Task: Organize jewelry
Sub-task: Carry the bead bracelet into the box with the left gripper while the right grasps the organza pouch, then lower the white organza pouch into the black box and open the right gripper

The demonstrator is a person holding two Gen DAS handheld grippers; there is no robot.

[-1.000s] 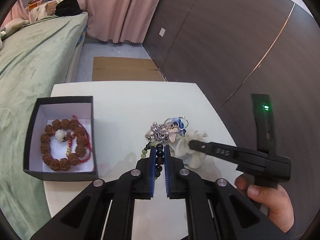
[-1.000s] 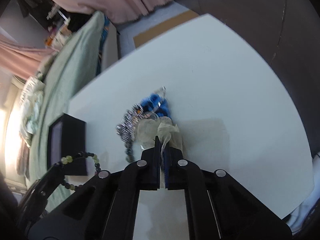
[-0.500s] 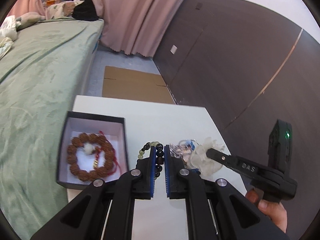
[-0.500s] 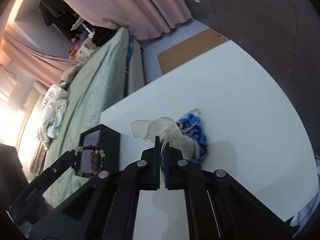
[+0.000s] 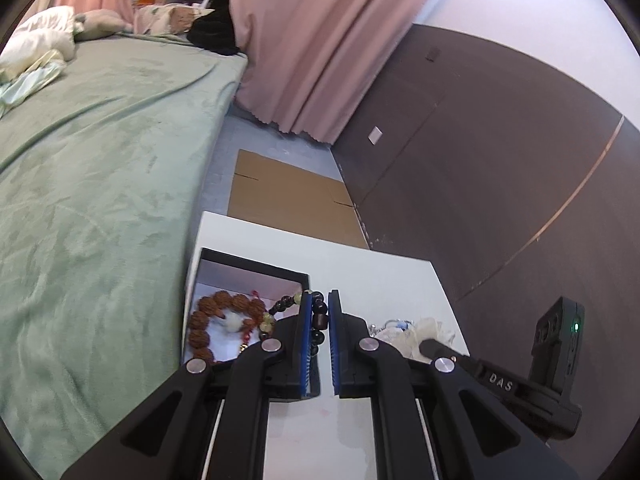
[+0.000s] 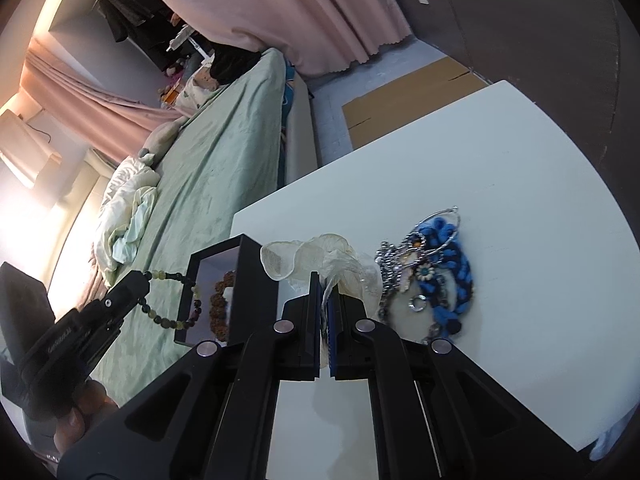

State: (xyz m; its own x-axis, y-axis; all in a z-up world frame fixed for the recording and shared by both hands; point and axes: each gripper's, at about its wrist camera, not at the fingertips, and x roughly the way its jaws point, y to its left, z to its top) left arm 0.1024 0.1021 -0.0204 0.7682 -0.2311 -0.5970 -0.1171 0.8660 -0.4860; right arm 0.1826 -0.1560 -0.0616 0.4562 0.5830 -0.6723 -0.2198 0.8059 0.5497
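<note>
The dark bead bracelet [image 5: 318, 318] hangs clamped in our left gripper [image 5: 318, 312], just right of the black box [image 5: 256, 270], so we carry it leftward. Our right gripper [image 6: 324, 300] pinches the sheer pouch [image 6: 320, 258] above the table [image 6: 520, 240].

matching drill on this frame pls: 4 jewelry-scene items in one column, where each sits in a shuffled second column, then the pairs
Items
1. dark bead bracelet
2. brown seed bracelet
3. cream gauze pouch
4. blue braided cord

Places
A. lying on the white table, in a heap of chains
B. pinched in the left gripper, hanging in the air
C. inside the black box
D. pinched in the right gripper

Pairs: 1-B, 2-C, 3-D, 4-A
</note>
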